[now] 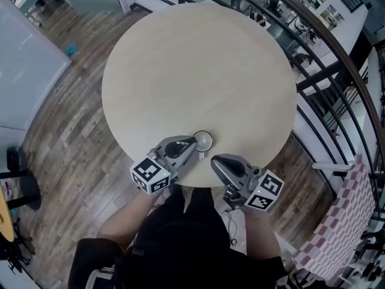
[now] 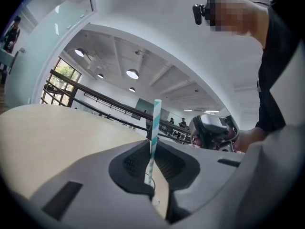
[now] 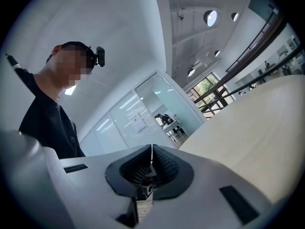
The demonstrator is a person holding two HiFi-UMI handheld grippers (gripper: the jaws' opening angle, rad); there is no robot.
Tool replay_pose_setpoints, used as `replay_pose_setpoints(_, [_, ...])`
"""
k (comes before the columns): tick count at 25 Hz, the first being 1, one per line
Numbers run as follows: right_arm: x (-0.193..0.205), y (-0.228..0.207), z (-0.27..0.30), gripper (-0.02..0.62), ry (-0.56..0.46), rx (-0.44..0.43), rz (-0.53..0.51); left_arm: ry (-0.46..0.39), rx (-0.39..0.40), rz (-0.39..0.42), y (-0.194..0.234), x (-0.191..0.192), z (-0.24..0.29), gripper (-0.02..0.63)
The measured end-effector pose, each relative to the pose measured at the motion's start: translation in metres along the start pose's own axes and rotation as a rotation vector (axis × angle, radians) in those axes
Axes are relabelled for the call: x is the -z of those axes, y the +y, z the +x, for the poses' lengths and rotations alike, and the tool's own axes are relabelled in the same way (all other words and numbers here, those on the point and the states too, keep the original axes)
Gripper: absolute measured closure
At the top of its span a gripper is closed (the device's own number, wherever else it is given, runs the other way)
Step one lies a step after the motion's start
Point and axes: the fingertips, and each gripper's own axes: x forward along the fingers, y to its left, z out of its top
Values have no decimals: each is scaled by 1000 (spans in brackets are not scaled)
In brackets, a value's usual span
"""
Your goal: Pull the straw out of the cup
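Note:
A teal-and-white striped straw (image 2: pixel 155 128) stands upright between the pads of my left gripper (image 2: pixel 152 152), which is shut on it. In the head view the left gripper (image 1: pixel 195 147) reaches to the rim of a small round clear cup (image 1: pixel 203 140) near the front edge of the round table (image 1: pixel 198 65). The straw's lower end and the cup are hidden behind the jaws in the left gripper view. My right gripper (image 1: pixel 215 161) hangs just right of the cup, apart from it. Its jaws (image 3: pixel 151 157) are shut with nothing seen between the pads.
The pale wooden tabletop (image 2: pixel 57 132) stretches away beyond the cup. A dark metal railing (image 1: pixel 325 71) curves round the table's far right side. A checked chair or cloth (image 1: pixel 340 221) stands at the right. Wooden floor (image 1: pixel 66 131) lies to the left.

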Motion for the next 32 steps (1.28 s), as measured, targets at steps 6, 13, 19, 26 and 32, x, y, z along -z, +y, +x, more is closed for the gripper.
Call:
replay_pose_setpoints(6, [-15,38,-2,571,-1,19,-43,-23,-19,56,-18,-38,-29,575])
replay_pose_setpoints(13, [-27,75,-4,571,-43,21,-71,-85,-58,90,-33,-73,-70,577])
replay_pose_setpoints(19, [-38,91,-15,571,-38,-13,-103,-116,-118,119,-55,-96,-92,577])
replay_pose_setpoints(26, [-60,99,-23,571,-20,-75,-171,-167,-187,122,-73,-124,-110,577])
replay_pose_setpoints(32, [-79,85,-57,571,-35,-53,-189,-206,-233,125,-90,-135,-112,577])
